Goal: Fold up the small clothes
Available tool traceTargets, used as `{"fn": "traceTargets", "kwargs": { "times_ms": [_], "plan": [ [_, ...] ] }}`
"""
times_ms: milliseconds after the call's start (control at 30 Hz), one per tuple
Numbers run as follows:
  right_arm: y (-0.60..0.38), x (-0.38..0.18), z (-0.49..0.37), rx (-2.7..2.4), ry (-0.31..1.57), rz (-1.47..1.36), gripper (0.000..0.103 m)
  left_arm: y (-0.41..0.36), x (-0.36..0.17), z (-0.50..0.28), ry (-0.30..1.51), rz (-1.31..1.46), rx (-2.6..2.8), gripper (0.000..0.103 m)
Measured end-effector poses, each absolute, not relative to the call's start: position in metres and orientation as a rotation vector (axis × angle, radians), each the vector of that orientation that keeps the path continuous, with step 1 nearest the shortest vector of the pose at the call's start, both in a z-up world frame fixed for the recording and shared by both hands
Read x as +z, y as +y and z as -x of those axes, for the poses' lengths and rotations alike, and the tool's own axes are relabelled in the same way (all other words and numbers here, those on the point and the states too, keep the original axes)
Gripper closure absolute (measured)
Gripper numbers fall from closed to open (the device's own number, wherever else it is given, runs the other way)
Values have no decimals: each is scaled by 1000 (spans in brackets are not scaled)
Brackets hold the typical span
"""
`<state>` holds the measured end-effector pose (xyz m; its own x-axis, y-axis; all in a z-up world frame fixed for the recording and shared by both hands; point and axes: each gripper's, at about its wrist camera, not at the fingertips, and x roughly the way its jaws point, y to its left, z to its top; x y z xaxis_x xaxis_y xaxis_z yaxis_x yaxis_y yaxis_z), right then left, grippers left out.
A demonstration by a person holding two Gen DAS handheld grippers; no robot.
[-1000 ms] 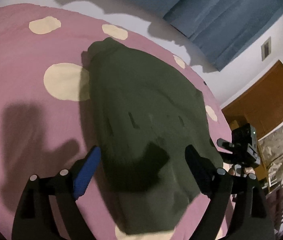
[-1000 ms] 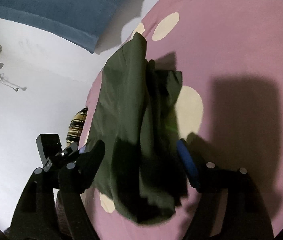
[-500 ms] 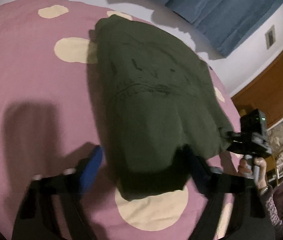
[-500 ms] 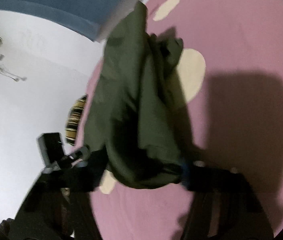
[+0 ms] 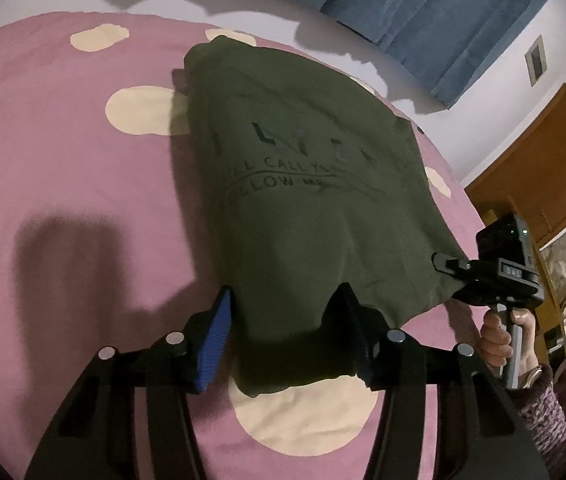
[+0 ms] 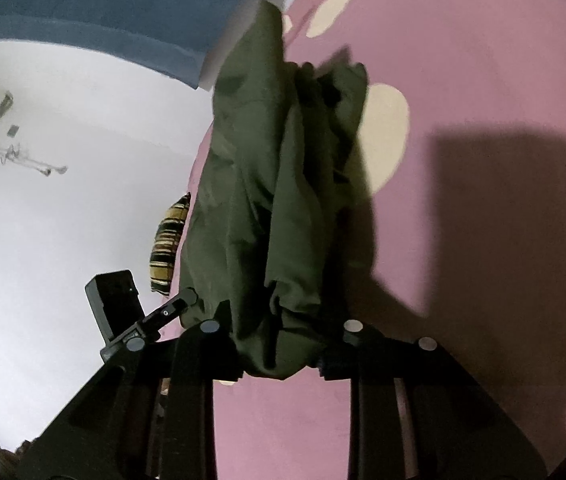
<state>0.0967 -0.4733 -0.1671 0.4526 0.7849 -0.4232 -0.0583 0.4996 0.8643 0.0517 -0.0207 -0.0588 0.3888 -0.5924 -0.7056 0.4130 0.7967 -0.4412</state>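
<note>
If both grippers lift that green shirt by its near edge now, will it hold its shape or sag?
The green shirt will likely sag: it already bunches into soft folds between the right gripper jaws, which are closing. It looks thin and light. The folded layers may slide apart on the pink bedspread.

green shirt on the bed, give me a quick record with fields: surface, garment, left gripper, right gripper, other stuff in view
surface: pink bedspread with cream dots
garment: dark green shirt, printed side up, lying partly folded
left gripper: left gripper closing, near hem of the shirt between its fingers
right gripper: right gripper closing, bunched corner of the shirt between its fingers
other: blue curtain, wooden door, striped cushion
</note>
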Motion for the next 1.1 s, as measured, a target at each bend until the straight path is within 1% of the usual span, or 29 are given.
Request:
{"fn": "traceTargets", "kwargs": {
  "times_ms": [167, 233, 300, 333, 367, 433, 467, 533, 567, 667, 800, 867, 967, 1100],
  "plan": [
    [-473, -173, -96, 644, 944, -966, 77, -19, -60, -51, 976, 204, -646, 49],
    [-473, -172, -97, 645, 941, -972, 75, -18, -60, -49, 969, 207, -644, 49],
    [-473, -171, -94, 641, 935, -986, 72, -18, -58, -44, 951, 201, -627, 45],
    [-473, -170, -92, 635, 930, -981, 68, -17, -56, -41, 938, 193, -609, 41],
    [-473, -167, -88, 621, 920, -965, 66, -17, -53, -36, 916, 176, -579, 34],
    [-471, -159, -81, 586, 909, -931, 55, -17, -47, -26, 868, 133, -515, 26],
    [-471, -156, -76, 566, 902, -914, 52, -17, -45, -20, 849, 112, -487, 24],
    [-470, -149, -65, 516, 888, -879, 41, -16, -42, -12, 828, 106, -453, 21],
    [-468, -146, -59, 493, 885, -857, 39, -16, -41, -9, 822, 105, -434, 19],
    [-456, -134, -43, 420, 893, -755, 30, -17, -38, 3, 815, 85, -368, 18],
    [-434, -120, -25, 281, 886, -557, 24, -24, -30, 20, 769, 14, -296, 18],
    [-421, -112, -20, 203, 870, -465, 18, -28, -26, 27, 746, -19, -277, 17],
    [-408, -108, -16, 147, 851, -405, 14, -35, -21, 42, 717, -63, -257, 17],
    [-404, -111, -17, 84, 853, -352, 13, -39, -18, 54, 676, -87, -236, 17]
  ]
}}
